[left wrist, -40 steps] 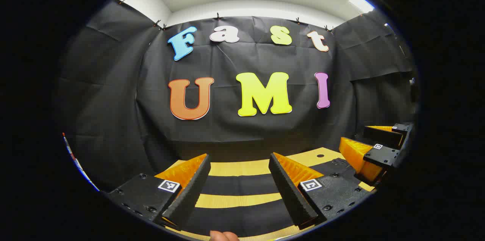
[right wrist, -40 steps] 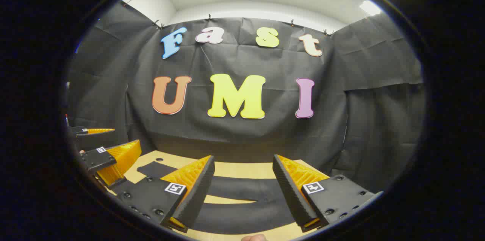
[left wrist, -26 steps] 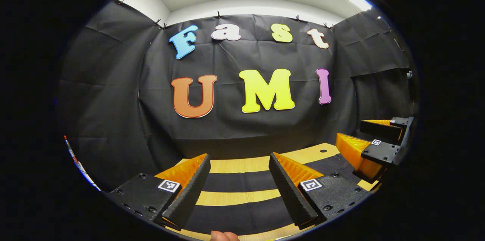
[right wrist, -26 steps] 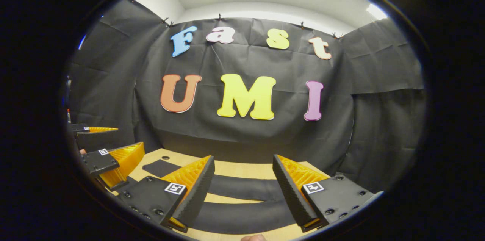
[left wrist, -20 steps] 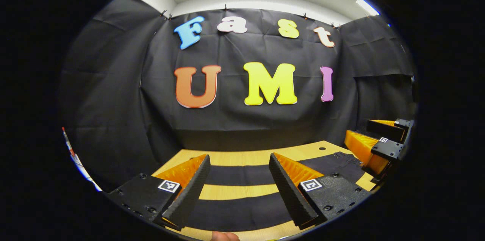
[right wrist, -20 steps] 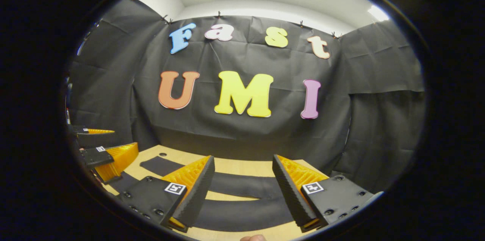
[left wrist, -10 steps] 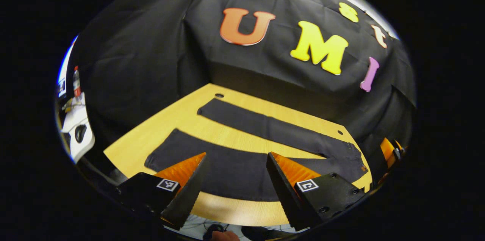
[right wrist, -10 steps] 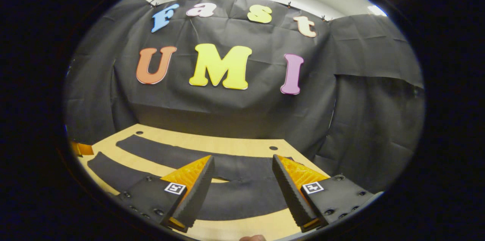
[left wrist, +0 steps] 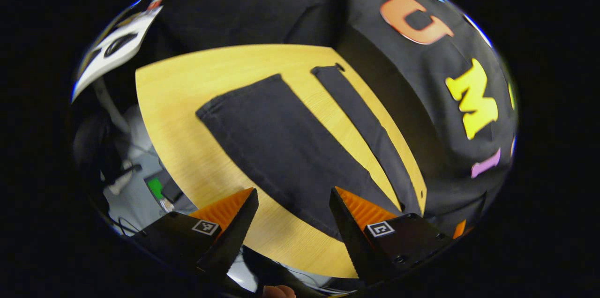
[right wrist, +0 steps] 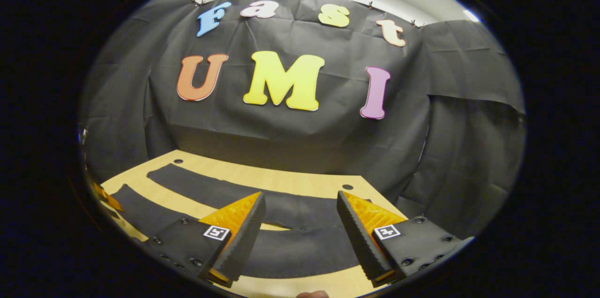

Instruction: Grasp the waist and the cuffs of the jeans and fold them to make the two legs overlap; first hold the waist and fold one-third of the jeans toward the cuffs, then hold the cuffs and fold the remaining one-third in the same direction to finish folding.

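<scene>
Wooden tabletop (left wrist: 187,101) inside a booth hung with black cloth; dark jeans (left wrist: 281,148) spread flat on it, both legs laid out apart, nothing folded.

Left gripper view: left gripper (left wrist: 293,223), fingers apart and empty, above the near edge of the tabletop. The nearer leg runs from between the fingers out to its cuff (left wrist: 239,94); the farther leg (left wrist: 365,124) lies beside it with bare wood between. Change: half a second ago this view faced the back wall more squarely; it has now swung down and to the side, so the cuff end lies ahead. Judged: the left gripper is heading for the cuffs.

Right gripper view: right gripper (right wrist: 300,237), fingers apart and empty, low over the jeans' waist end (right wrist: 300,242). Little changed from half a second ago. Judged: first step, grasping waist and cuffs to overlap the legs, not yet begun.
</scene>
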